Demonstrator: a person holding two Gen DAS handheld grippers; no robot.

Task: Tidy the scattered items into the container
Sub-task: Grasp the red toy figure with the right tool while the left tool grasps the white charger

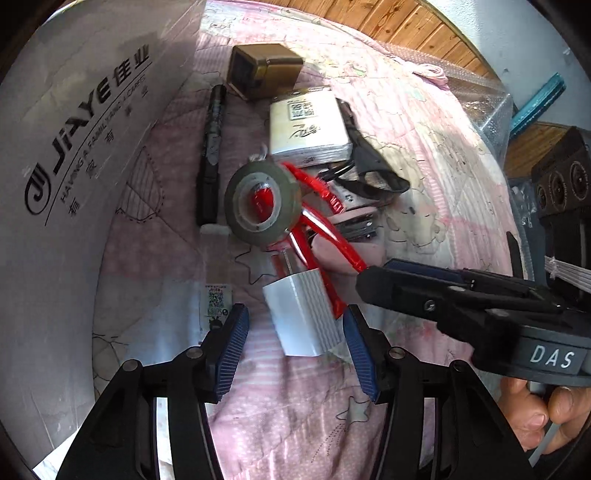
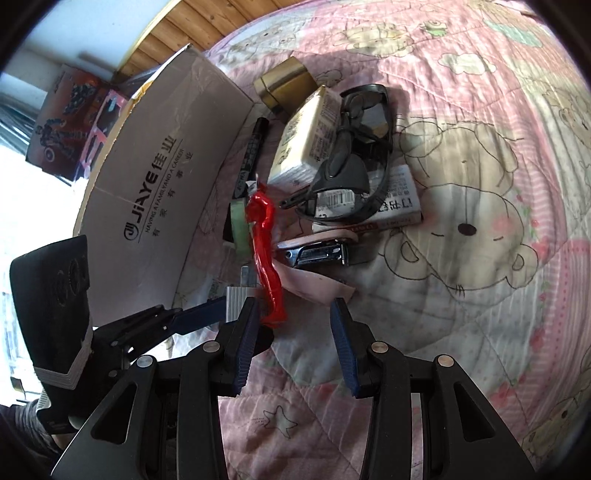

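Note:
On a pink quilt (image 2: 461,314) beside a white cardboard box (image 1: 74,147) lies a heap of items. My left gripper (image 1: 295,347) is open, its blue pads (image 1: 232,343) either side of a white ribbed charger (image 1: 301,317). A long red wrapped item (image 2: 266,258) runs from a tape roll (image 1: 262,203) toward my right gripper (image 2: 295,345), which is open. The item's near end sits just by that gripper's left pad (image 2: 245,343). In the left wrist view the right gripper (image 1: 369,280) comes in from the right, held by a hand (image 1: 535,413).
A black marker (image 1: 212,147), a brass-coloured case (image 1: 262,70), a white packet (image 1: 306,125), dark sunglasses (image 2: 354,147), a stapler (image 2: 317,253) and a small printed box (image 2: 391,206) crowd the heap. Wooden boards (image 1: 388,22) lie beyond the quilt.

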